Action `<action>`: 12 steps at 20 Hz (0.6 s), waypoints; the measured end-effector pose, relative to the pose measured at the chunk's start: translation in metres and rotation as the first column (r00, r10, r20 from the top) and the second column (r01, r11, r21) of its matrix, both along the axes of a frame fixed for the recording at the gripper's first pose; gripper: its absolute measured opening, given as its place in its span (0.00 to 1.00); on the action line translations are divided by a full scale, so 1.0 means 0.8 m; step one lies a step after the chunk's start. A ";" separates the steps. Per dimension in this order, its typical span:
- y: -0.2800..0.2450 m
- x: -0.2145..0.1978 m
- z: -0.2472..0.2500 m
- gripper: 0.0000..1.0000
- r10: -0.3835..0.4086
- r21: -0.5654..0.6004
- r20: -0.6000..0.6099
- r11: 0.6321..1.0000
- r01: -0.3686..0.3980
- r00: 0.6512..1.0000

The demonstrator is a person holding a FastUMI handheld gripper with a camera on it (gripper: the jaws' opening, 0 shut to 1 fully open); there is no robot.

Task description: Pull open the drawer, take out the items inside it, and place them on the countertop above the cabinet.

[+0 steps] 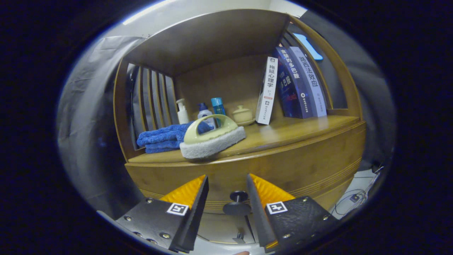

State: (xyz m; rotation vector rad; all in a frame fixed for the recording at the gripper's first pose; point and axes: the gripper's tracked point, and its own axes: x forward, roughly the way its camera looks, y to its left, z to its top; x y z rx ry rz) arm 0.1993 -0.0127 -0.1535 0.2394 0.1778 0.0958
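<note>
The wooden cabinet's drawer front (300,166) is flush with the cabinet under the countertop (290,132). Its dark round knob (238,202) shows in the gap between my two fingers, and neither finger touches it. My gripper (227,176) is open and holds nothing, its fingertips close to the drawer front. A scrubbing brush (212,136) with a pale green handle and a white pad lies at the countertop's front edge, just above the fingers. The drawer's inside is hidden.
On the countertop behind the brush lie a folded blue towel (162,138), three small bottles (207,113) and a small lidded cream jar (242,115). Three books (293,85) lean at the right. Below the drawer is a smaller knob (240,235). Cables (354,198) lie on the floor at the right.
</note>
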 end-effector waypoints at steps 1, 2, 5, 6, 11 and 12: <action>0.008 -0.002 0.007 0.66 0.016 0.012 0.017 1.000 -0.016 1.000; 0.008 -0.007 0.014 0.67 0.021 0.005 0.024 1.000 -0.021 0.999; 0.013 -0.020 0.024 0.70 0.024 -0.041 0.017 0.999 -0.023 1.000; 0.013 -0.027 0.031 0.71 0.023 -0.046 0.015 0.999 -0.022 1.000; -0.005 -0.066 0.074 0.70 -0.027 -0.049 -0.006 0.998 0.026 1.000; -0.012 -0.074 0.085 0.70 -0.042 -0.059 -0.011 0.997 0.041 0.999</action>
